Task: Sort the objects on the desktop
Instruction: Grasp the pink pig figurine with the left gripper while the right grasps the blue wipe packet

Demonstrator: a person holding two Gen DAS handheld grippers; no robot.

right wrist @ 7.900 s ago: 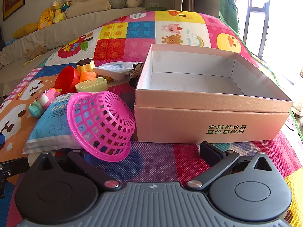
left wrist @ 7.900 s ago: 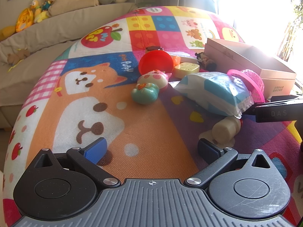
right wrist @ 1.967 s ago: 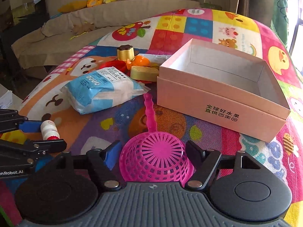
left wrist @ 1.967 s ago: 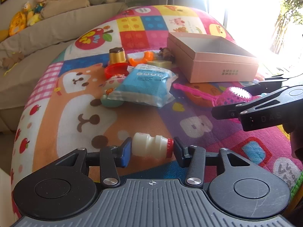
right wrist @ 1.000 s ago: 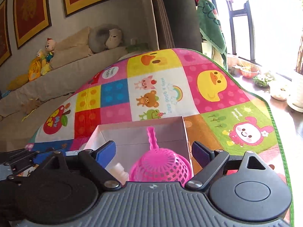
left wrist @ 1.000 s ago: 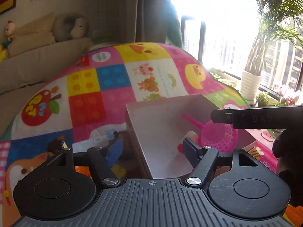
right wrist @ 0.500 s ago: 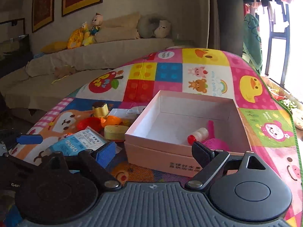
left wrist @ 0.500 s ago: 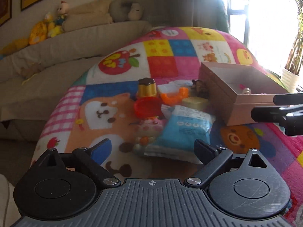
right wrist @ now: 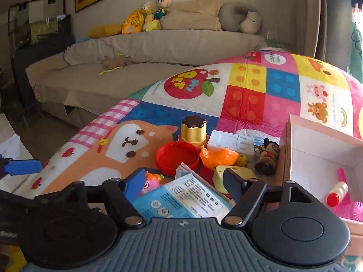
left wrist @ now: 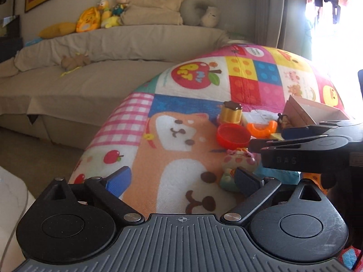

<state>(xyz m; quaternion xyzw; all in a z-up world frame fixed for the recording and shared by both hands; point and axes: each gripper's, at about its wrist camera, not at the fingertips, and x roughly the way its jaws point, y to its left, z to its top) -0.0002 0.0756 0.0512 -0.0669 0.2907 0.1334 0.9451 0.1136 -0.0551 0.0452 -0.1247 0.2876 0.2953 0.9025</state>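
Observation:
My right gripper (right wrist: 185, 181) hovers over the blue-and-white pack (right wrist: 190, 195). Its jaws are closing with the pack's raised corner between them, and the pads do not press on it. Beside its left finger lies a pink pig toy (right wrist: 154, 181). The pink box (right wrist: 317, 149) at the right holds the pink strainer (right wrist: 349, 210) and the small white bottle with a red cap (right wrist: 338, 192). My left gripper (left wrist: 181, 178) is wide, its jaws still opening, with only the play mat between them. The pig toy (left wrist: 239, 161) sits by its right finger, and the right gripper (left wrist: 267, 139) reaches in from the right.
Behind the pack are a red bowl (right wrist: 178, 156), a gold cup with a brown lid (right wrist: 194, 131), an orange piece (right wrist: 219, 157), a white flat box (right wrist: 231, 142), a yellow case (right wrist: 219, 173) and a mouse figurine (right wrist: 268, 156). A beige sofa (right wrist: 136, 72) lies beyond the mat's left edge.
My right gripper has swung left from the pink box to above the blue pack, and its jaws have narrowed. The left gripper has also shifted left, past the toys.

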